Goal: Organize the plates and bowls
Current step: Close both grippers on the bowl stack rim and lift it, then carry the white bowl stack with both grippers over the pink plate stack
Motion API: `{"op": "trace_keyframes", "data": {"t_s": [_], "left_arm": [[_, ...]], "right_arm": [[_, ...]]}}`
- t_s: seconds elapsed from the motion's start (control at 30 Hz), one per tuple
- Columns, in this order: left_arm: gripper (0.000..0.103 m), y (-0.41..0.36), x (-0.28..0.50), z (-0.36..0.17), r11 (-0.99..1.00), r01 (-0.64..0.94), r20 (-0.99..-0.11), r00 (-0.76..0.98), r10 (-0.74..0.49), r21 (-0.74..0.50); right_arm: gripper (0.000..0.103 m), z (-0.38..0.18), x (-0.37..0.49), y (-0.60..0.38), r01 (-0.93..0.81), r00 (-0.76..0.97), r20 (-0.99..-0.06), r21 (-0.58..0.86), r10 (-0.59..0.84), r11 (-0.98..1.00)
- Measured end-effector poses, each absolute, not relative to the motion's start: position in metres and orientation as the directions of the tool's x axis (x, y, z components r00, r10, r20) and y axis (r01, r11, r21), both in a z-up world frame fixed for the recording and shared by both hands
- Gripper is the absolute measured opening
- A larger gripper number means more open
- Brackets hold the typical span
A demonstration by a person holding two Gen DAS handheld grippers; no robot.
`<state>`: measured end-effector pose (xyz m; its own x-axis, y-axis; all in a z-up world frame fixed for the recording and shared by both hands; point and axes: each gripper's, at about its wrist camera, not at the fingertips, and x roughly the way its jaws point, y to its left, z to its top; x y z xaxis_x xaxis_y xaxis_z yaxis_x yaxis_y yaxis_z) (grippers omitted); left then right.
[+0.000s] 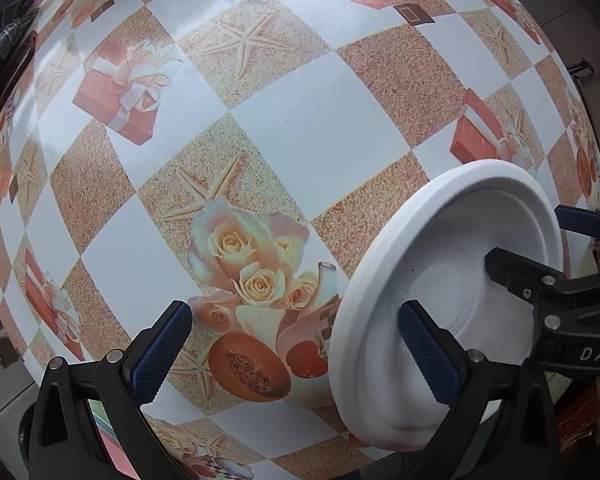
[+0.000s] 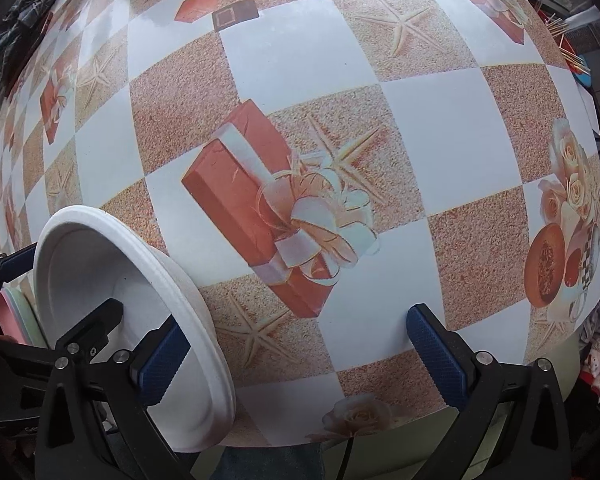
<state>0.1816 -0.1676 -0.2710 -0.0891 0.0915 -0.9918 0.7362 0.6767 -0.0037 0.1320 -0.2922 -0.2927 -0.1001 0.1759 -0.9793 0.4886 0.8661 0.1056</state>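
A white plate (image 1: 452, 280) stands tilted on its edge over the table's near side, between my two grippers. In the left wrist view my left gripper (image 1: 296, 356) is open, its right finger (image 1: 428, 356) in front of the plate's face. My right gripper's black finger (image 1: 516, 272) reaches onto the plate from the right. In the right wrist view the same plate (image 2: 112, 280) is at lower left. My right gripper (image 2: 300, 360) is open, its left finger (image 2: 160, 364) by the plate's rim. Whether either finger touches the plate I cannot tell.
The table carries a checked cloth (image 1: 308, 120) with printed gift boxes, starfish and roses. Pink and green plate edges (image 2: 16, 316) show behind the left gripper at far left. A holder of sticks (image 2: 560, 32) stands at the table's far right edge.
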Motion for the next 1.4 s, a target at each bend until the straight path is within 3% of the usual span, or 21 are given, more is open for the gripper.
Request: {"op": "trace_keyframes", "data": {"t_s": [0.27,0.4,0.47,0.53,0.67,0.7,0.77,0.8,1.1,1.4], "left_arm": [[0.103,-0.156,0.181,-0.288,0.706,0.707,-0.980,-0.165,0.113,-0.037],[0.101,-0.157,0.193,-0.293,0.746,0.666,-0.974,-0.172,0.145,-0.006],[0.097,-0.154,0.189,-0.287,0.736,0.677,-0.983,-0.132,0.131,0.007],[0.088,-0.155,0.183,-0.283,0.708,0.705,-0.987,-0.100,0.126,0.019],[0.070,-0.162,0.176,-0.282,0.682,0.731,-0.989,-0.114,0.097,-0.017],[0.064,-0.164,0.175,-0.283,0.679,0.733,-0.988,-0.128,0.090,-0.033],[0.057,-0.168,0.172,-0.286,0.669,0.741,-0.985,-0.145,0.088,-0.049],[0.056,-0.169,0.172,-0.287,0.663,0.747,-0.986,-0.141,0.090,-0.046],[0.055,-0.147,0.169,-0.294,0.665,0.746,-0.990,-0.118,0.082,-0.034],[0.055,-0.056,0.177,-0.300,0.735,0.678,-0.992,-0.083,0.096,0.015]], "right_arm": [[0.103,-0.279,0.129,-0.292,0.515,-0.059,-0.979,0.140,0.197,0.846],[0.075,-0.274,0.121,-0.298,0.503,-0.044,-0.978,0.152,0.202,0.850],[0.069,-0.271,0.118,-0.290,0.473,-0.047,-0.979,0.152,0.198,0.868],[0.065,-0.270,0.116,-0.286,0.458,-0.045,-0.978,0.159,0.202,0.875],[0.036,-0.265,0.120,-0.282,0.458,-0.025,-0.966,0.217,0.257,0.862],[0.033,-0.265,0.123,-0.276,0.455,-0.026,-0.963,0.227,0.268,0.861],[0.033,-0.265,0.127,-0.270,0.446,-0.034,-0.964,0.220,0.262,0.868],[0.028,-0.264,0.129,-0.268,0.442,-0.036,-0.965,0.218,0.261,0.870],[0.026,-0.252,0.146,-0.228,0.411,-0.073,-0.972,0.176,0.225,0.894],[0.026,-0.251,0.180,-0.139,0.285,-0.125,-0.960,0.207,0.250,0.936]]}}
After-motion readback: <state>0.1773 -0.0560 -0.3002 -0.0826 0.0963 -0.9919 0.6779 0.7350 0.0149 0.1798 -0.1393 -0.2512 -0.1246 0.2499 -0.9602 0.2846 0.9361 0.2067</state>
